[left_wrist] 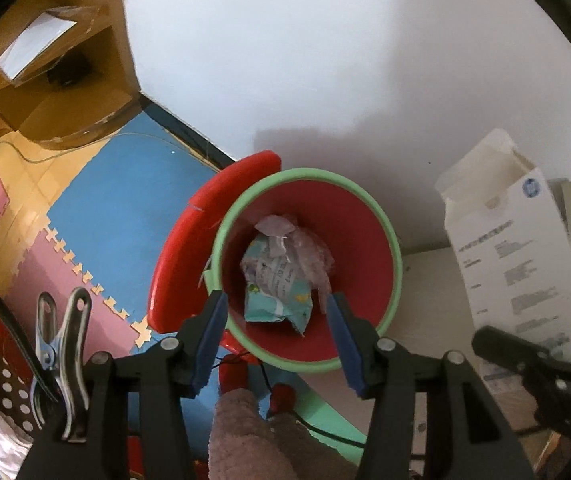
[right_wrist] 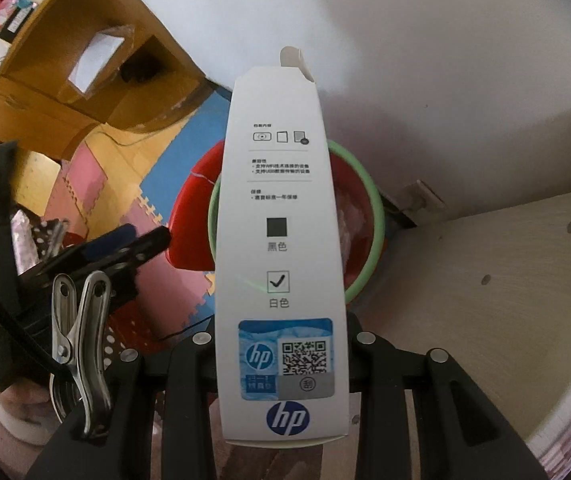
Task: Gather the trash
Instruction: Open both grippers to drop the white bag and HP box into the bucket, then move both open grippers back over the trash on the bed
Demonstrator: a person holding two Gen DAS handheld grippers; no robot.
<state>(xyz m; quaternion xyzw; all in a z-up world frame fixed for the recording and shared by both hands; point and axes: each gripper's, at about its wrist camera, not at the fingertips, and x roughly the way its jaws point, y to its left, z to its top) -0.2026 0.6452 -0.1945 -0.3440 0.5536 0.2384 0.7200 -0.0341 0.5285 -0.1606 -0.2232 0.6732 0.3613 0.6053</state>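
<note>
Crumpled wrappers are already in the bin; above it, left tongs are held wide open and empty, while the box is clamped in the right tongs, not yet dropped.

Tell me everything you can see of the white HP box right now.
The white HP box is a tall, narrow cardboard carton, held between the fingers of the right gripper, its long face toward that camera. It carries printed text, a black square, a ticked checkbox, a blue HP sticker with a QR code and an HP logo. Its top flaps stand open. It hangs beside the red bin.
</note>
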